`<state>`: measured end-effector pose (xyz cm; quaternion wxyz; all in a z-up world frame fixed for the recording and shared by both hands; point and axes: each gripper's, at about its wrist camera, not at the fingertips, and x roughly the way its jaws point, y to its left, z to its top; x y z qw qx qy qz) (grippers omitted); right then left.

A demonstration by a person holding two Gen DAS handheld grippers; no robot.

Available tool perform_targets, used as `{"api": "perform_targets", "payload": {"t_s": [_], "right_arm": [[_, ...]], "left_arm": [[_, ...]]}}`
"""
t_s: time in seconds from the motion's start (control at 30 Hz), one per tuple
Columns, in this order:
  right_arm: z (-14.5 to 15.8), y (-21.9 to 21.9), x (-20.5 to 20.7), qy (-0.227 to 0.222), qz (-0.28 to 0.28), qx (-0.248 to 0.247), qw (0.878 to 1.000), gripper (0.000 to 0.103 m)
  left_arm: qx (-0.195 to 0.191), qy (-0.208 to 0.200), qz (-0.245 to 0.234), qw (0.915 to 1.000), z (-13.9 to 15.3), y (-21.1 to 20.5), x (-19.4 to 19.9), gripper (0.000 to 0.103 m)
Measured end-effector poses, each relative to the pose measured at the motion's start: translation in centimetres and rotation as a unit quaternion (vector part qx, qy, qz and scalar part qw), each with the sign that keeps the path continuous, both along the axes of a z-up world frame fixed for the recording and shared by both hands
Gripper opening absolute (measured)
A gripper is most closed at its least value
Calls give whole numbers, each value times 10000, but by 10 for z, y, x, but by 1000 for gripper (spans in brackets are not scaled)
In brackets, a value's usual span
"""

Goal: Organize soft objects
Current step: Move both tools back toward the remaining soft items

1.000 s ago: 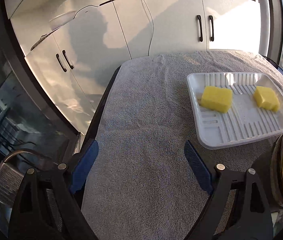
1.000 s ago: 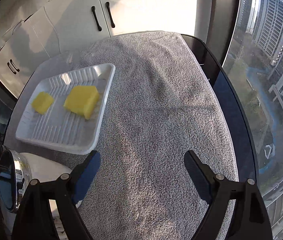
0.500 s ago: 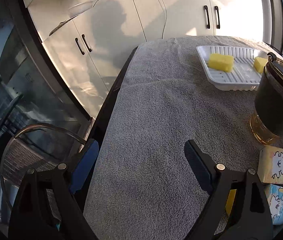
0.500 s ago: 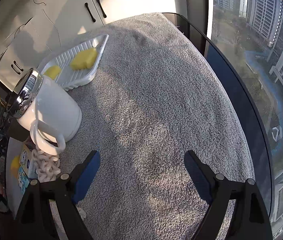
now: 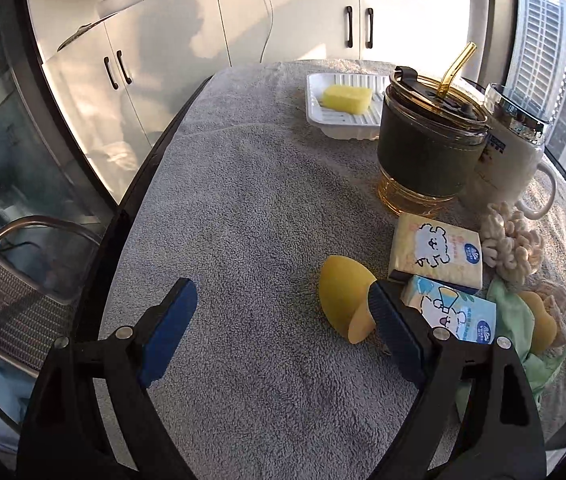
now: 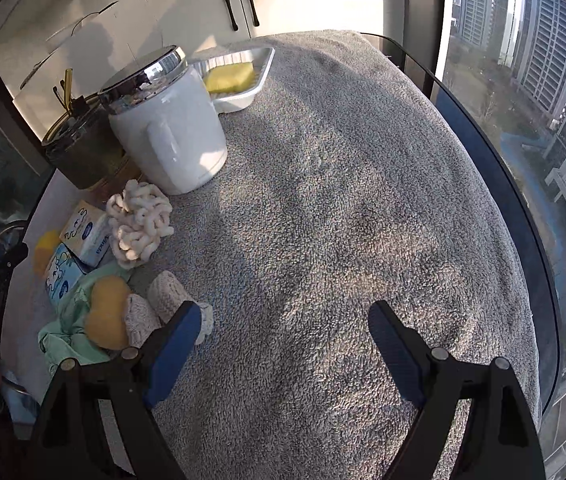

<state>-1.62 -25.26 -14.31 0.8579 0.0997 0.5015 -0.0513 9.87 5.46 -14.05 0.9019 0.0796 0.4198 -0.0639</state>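
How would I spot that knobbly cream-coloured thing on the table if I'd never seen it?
Find the big white mug on the grey towel. Right at its base lies the cream scrunchie, next to a tissue pack. It alone is a bundle of puffy loops; its neighbours are smooth or flat.

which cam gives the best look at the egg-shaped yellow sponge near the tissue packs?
Left wrist: the egg-shaped yellow sponge lies close and mostly unobstructed, only its right edge behind a tong finger. Right wrist shows just a sliver at the frame's left edge, behind the tissue packs.
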Motion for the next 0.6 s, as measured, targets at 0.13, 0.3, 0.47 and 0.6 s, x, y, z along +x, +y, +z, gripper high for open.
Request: {"api": "perform_targets", "payload": {"t_s": [0.13,0.3,0.47,0.6], "right_arm": [[-1,21,-4,-49,181,-126,9997,88],[-9,34,3,-51,290,-205,9994,87],[-17,39,14,-43,370,-130,9992,87],[-19,45,20,-83,471,-309,9984,86]], "left_arm": [[8,253,13,9997,-9,-19,10,88],[-320,715,126,9968,-25,-22,25,88],[-1087,1148,342,9868,-36,-3,40,89],[-1374,1196,542,9818,-41,4,43,88]]}}
